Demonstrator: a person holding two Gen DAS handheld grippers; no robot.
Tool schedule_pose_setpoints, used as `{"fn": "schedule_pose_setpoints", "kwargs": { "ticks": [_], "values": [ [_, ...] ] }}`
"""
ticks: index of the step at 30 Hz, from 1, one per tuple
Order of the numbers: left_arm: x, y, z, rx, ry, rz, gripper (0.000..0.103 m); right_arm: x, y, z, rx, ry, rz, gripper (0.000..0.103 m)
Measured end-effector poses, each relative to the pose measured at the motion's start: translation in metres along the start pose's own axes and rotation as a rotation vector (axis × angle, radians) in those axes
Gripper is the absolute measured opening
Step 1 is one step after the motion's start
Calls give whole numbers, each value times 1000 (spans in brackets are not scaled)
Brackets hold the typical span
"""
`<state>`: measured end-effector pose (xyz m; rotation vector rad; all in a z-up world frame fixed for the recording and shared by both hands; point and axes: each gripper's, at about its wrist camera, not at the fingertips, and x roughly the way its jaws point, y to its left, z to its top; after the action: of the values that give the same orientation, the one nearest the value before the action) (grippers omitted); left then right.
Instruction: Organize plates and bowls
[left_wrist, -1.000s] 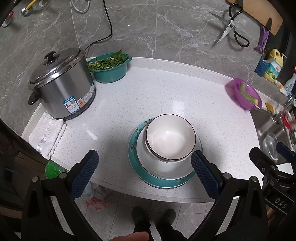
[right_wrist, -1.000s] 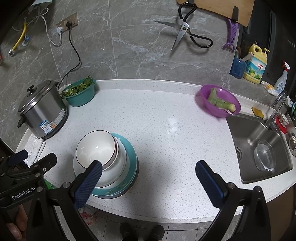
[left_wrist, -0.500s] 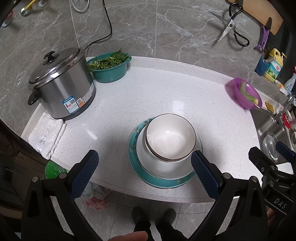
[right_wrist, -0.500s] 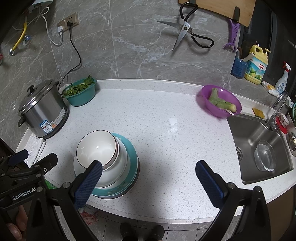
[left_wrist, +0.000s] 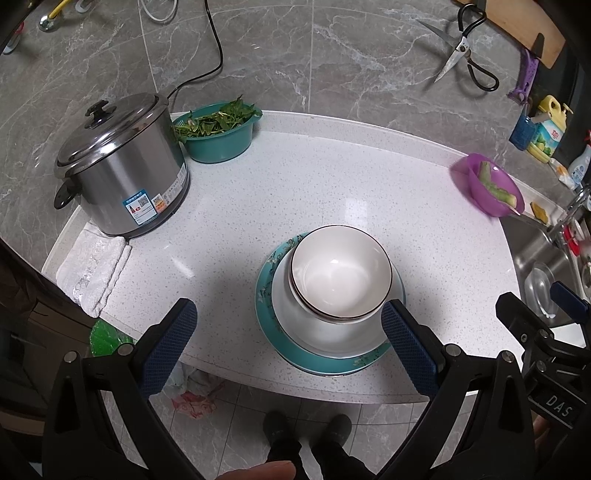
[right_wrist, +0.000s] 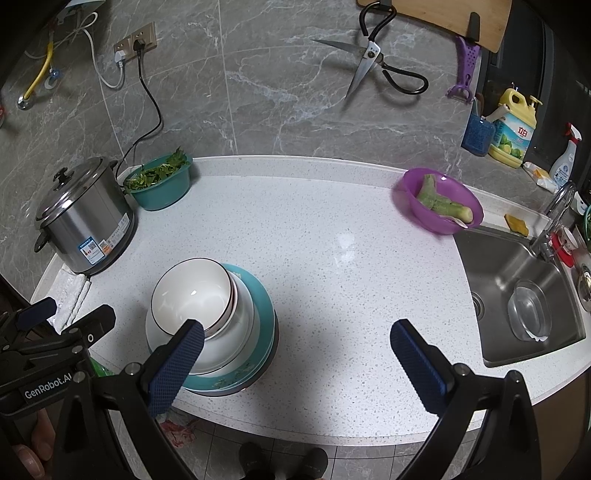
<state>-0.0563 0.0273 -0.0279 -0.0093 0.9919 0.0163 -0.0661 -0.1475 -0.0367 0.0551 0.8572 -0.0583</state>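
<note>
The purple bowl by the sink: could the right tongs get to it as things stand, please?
Probably yes. The right tongs are open and empty, and only bare countertop lies between them and the purple bowl; the stacked dishes sit off to their left.

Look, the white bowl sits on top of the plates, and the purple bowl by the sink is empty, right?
Not quite. The purple bowl by the sink is not empty: the right wrist view shows pale green vegetable pieces lying in it. The rest is right: the white bowl does sit on top of the plates.
</note>
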Motion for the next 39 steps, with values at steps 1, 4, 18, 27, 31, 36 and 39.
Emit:
{"fn": "schedule_pose_setpoints", "kwargs": {
  "ticks": [1,4,18,27,31,36,39],
  "values": [
    [0,0,0,1,1,0,101,0,0,0,-1,0,0,103],
    [2,1,0,1,1,-1,101,1,0,0,-1,1,1,103],
    [7,2,2,5,6,-4,101,2,0,0,-3,3,1,103],
    [10,3,4,10,8,-7,101,3,0,1,-3,4,1,103],
    [15,4,8,15,11,-11,101,4,0,1,-4,5,1,103],
    [16,5,10,17,12,-12,101,6,0,0,-6,6,2,103],
    [17,5,10,18,13,-12,101,6,0,1,-6,6,3,103]
  ]
}}
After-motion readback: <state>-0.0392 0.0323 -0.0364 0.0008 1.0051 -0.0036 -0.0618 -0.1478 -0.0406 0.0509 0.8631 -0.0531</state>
